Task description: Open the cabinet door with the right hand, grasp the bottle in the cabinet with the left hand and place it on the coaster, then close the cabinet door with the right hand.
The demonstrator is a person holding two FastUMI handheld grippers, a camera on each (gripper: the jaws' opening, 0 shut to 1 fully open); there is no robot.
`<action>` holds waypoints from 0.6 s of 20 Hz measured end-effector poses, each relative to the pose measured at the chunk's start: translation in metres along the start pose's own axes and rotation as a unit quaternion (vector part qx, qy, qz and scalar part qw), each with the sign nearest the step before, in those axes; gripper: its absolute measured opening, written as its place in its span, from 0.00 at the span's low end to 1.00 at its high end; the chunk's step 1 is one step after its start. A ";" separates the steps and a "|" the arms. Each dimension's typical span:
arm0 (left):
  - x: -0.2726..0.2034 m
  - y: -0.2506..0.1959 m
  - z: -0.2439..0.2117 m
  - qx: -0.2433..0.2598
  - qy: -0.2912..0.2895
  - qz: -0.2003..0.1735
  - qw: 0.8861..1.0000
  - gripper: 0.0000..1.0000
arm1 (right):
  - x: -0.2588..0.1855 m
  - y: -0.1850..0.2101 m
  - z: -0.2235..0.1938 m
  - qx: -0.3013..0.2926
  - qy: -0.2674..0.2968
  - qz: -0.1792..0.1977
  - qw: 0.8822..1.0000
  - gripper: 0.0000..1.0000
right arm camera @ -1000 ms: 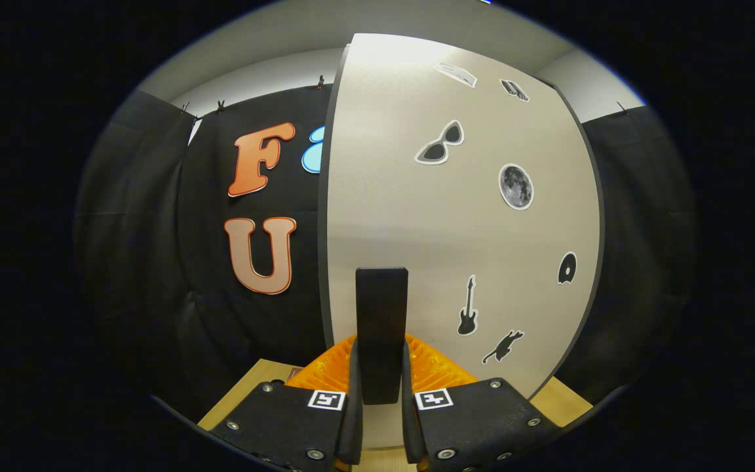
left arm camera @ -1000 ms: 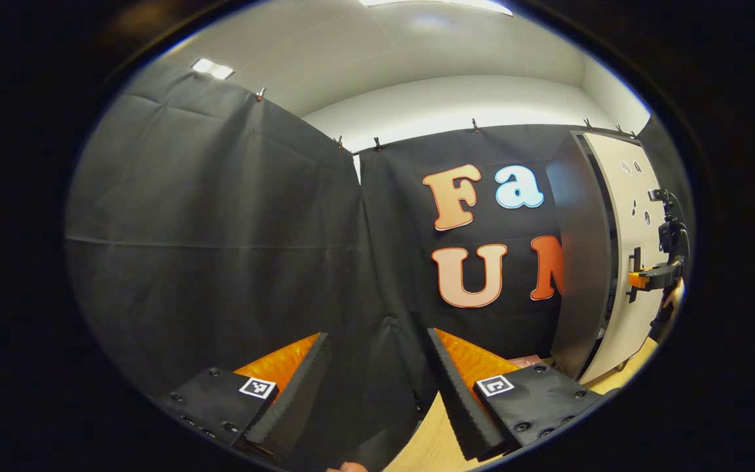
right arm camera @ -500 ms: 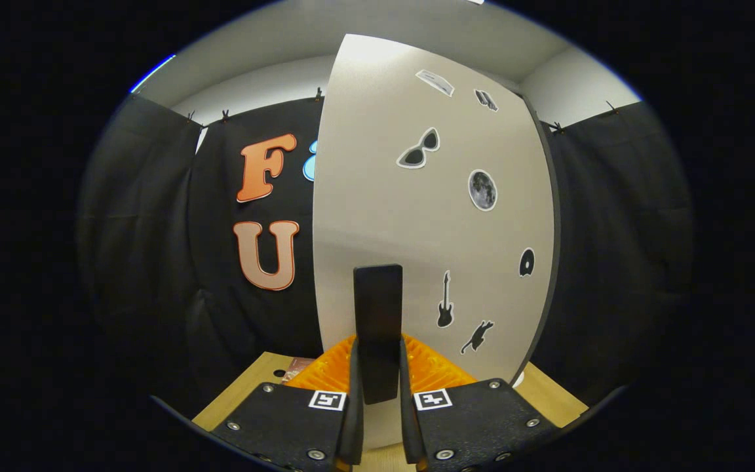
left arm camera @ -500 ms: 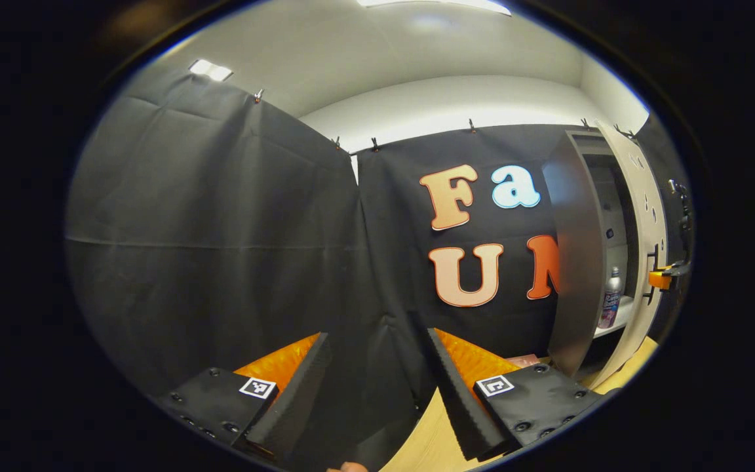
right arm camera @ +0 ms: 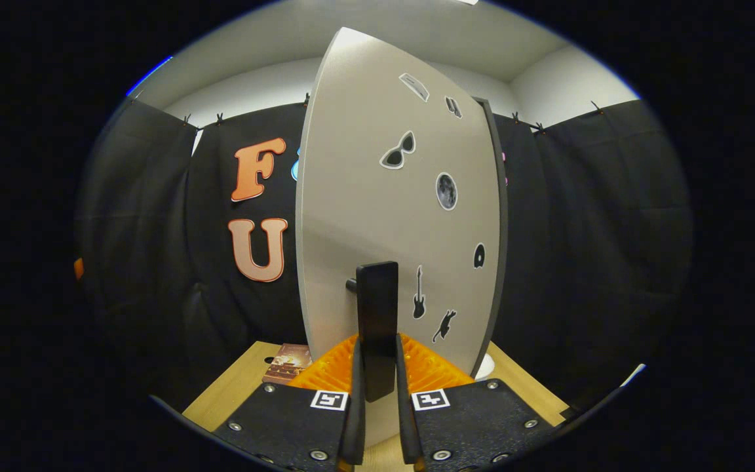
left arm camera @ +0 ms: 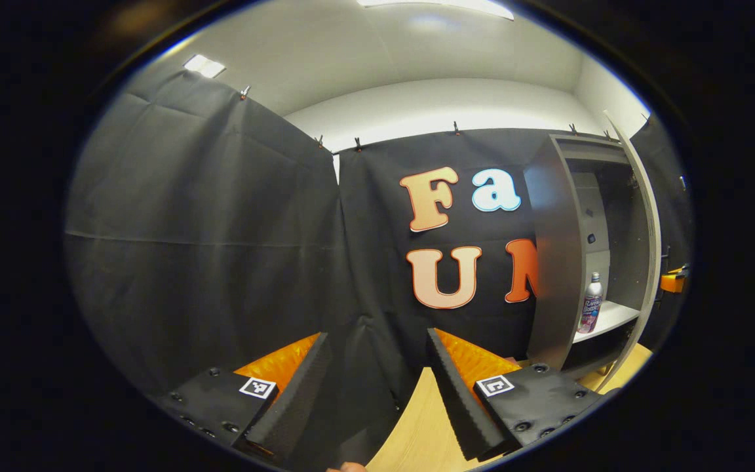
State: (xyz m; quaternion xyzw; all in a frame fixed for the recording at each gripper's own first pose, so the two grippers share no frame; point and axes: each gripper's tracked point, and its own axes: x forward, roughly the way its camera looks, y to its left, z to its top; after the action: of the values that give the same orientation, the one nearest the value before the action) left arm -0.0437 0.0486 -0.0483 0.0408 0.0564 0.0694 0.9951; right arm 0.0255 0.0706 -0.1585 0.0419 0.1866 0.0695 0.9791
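Note:
The grey cabinet [left arm camera: 551, 262] stands at the right of the left gripper view with its door swung wide. A clear bottle [left arm camera: 591, 303] with a white cap and a purple label stands upright on the white shelf [left arm camera: 613, 318] inside. My left gripper [left arm camera: 377, 387] is open and holds nothing, well to the left of the cabinet. In the right gripper view the beige door [right arm camera: 377, 196] with small stickers rises straight ahead. My right gripper [right arm camera: 377, 400] is shut on its black handle [right arm camera: 377, 314]. A flat brown square [right arm camera: 288, 362], coaster-like, lies on the table left of the door.
The wooden table [left arm camera: 417, 439] runs under both grippers, with its left corner [right arm camera: 233, 387] near the brown square. Black cloth walls close the booth on all sides. A bit of my right gripper [left arm camera: 672, 282] peeks out past the door's edge [left arm camera: 649, 249].
The door has swung from nearly closed to wide open, pulled by my right gripper on the handle. The bottle and shelf have come into sight. My left gripper has barely moved.

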 end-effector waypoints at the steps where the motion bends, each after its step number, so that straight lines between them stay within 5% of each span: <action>1: 0.002 -0.005 -0.001 -0.003 0.000 -0.006 1.000 0.94 | -0.008 -0.012 0.001 0.001 -0.001 -0.007 1.000 0.17; 12: 0.025 -0.100 -0.002 -0.002 -0.001 -0.088 0.996 0.94 | -0.057 -0.119 0.002 -0.018 -0.003 -0.084 0.996 0.01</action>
State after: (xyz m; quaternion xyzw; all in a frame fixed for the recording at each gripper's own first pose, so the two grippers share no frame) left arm -0.0063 -0.0469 -0.0620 0.0336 0.0583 -0.0187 0.9976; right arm -0.0116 -0.0553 -0.1496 0.0083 0.1849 -0.0095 0.9827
